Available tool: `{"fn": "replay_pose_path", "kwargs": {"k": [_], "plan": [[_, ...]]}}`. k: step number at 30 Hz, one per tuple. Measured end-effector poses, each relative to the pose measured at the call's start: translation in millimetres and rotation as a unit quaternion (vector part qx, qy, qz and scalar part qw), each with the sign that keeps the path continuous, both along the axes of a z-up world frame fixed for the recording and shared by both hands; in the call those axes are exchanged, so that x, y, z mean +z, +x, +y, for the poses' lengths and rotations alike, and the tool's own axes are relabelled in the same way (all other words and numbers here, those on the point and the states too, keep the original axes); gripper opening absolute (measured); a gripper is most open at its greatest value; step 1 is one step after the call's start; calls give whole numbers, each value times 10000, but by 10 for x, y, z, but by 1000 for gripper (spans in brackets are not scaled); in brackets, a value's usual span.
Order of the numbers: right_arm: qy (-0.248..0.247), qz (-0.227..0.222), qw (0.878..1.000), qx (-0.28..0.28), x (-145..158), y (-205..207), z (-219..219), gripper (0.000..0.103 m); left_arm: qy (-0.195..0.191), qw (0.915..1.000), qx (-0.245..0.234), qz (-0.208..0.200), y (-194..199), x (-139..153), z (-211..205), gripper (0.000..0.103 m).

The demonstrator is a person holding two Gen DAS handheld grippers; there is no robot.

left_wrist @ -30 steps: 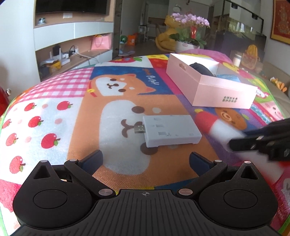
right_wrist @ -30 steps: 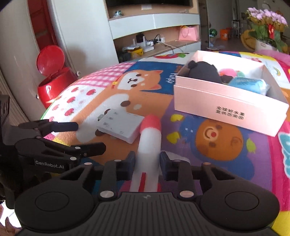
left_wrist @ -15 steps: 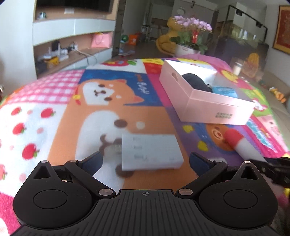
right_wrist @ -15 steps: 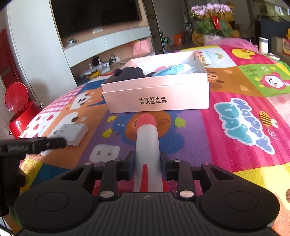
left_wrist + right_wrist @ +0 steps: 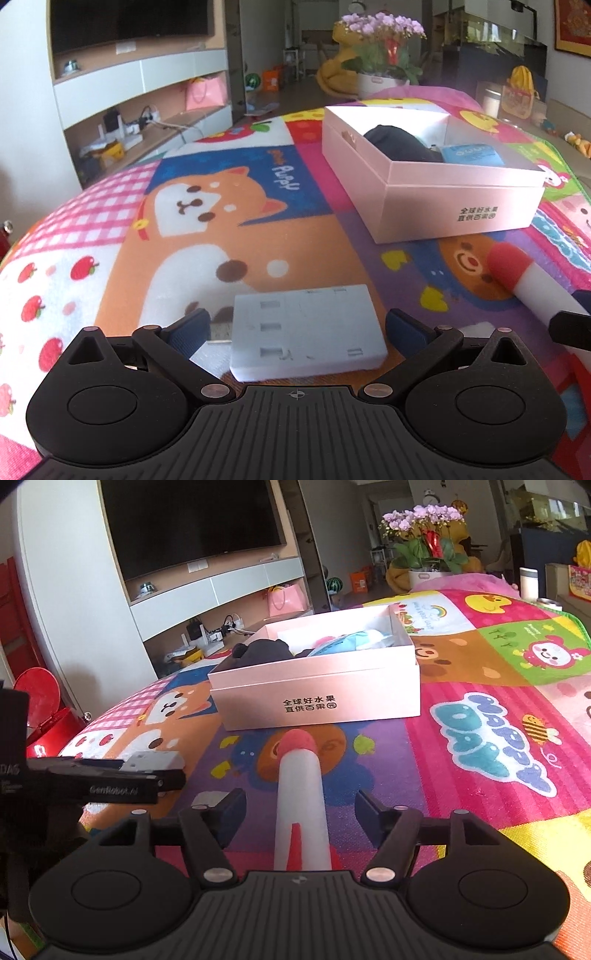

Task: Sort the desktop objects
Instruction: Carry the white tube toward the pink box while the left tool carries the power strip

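A flat grey-white charger block [image 5: 306,328] lies on the cartoon play mat [image 5: 229,236] between the spread fingers of my left gripper [image 5: 299,325], which is open; the pads stand just off its sides. A white tube with a red tip [image 5: 301,794] lies on the mat between the jaws of my right gripper [image 5: 301,812]. Those jaws are opening, and both pads are clear of the tube. The tube [image 5: 524,280] points at a pink open box [image 5: 317,690] that holds a dark item [image 5: 399,142] and a blue packet [image 5: 472,153]. My left gripper [image 5: 110,779] shows at the left.
The pink box [image 5: 443,195] stands mid-mat, a little beyond both grippers. A red bin [image 5: 37,709] stands on the floor off the mat's left edge. A flower pot [image 5: 424,554] and a white cup [image 5: 528,583] stand at the far end.
The right jaws have spread off the tube, which now lies free on the mat. My left gripper has moved forward, so the charger block sits between its fingers.
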State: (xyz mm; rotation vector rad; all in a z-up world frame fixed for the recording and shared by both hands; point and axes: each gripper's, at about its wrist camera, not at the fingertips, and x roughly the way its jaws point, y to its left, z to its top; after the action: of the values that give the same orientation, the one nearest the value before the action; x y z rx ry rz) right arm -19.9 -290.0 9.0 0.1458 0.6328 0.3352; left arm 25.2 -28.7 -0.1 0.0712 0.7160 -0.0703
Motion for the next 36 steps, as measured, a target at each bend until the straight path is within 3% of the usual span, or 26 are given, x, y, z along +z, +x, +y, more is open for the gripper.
{"fn": "replay_pose_path", "kwargs": {"k": [3, 9, 10, 12, 18, 19, 20, 21, 22, 26, 29, 36], "plan": [[-53, -41, 10000, 12, 5, -13, 25, 66, 22, 10000, -76, -15, -17, 8, 1, 96], [-480, 66, 9985, 258, 18, 46, 164, 64, -33, 9996, -259, -97, -187, 67, 14, 96], [-621, 46, 9976, 293, 28, 52, 200, 62, -56, 9995, -297, -116, -236, 80, 24, 96], [-784, 107, 9962, 356, 51, 73, 241, 45, -100, 9992, -352, -141, -340, 112, 47, 96], [-764, 537, 9948, 411, 148, 54, 188, 27, -114, 9979, -577, -257, -654, 220, 86, 96], [-703, 592, 9949, 411, 176, 29, 159, 27, -127, 9977, -596, -285, -698, 240, 90, 94], [-636, 628, 9951, 413, 212, 1, 126, 27, -135, 9975, -607, -323, -737, 262, 92, 87], [-586, 635, 9954, 408, 260, -35, 91, 27, -148, 9973, -635, -334, -766, 281, 91, 72], [-553, 600, 9959, 386, 325, -83, 48, 27, -191, 9968, -689, -352, -800, 307, 92, 70], [-458, 307, 9982, 253, 606, -257, -100, 27, -207, 9956, -779, -469, -901, 348, 71, 71], [-476, 39, 9988, 108, 774, -389, -174, 27, -227, 9943, -947, -439, -982, 324, 61, 96], [-427, 123, 9990, 90, 707, -557, -148, 27, -78, 9874, -1542, -346, -1042, 191, 63, 101]]}}
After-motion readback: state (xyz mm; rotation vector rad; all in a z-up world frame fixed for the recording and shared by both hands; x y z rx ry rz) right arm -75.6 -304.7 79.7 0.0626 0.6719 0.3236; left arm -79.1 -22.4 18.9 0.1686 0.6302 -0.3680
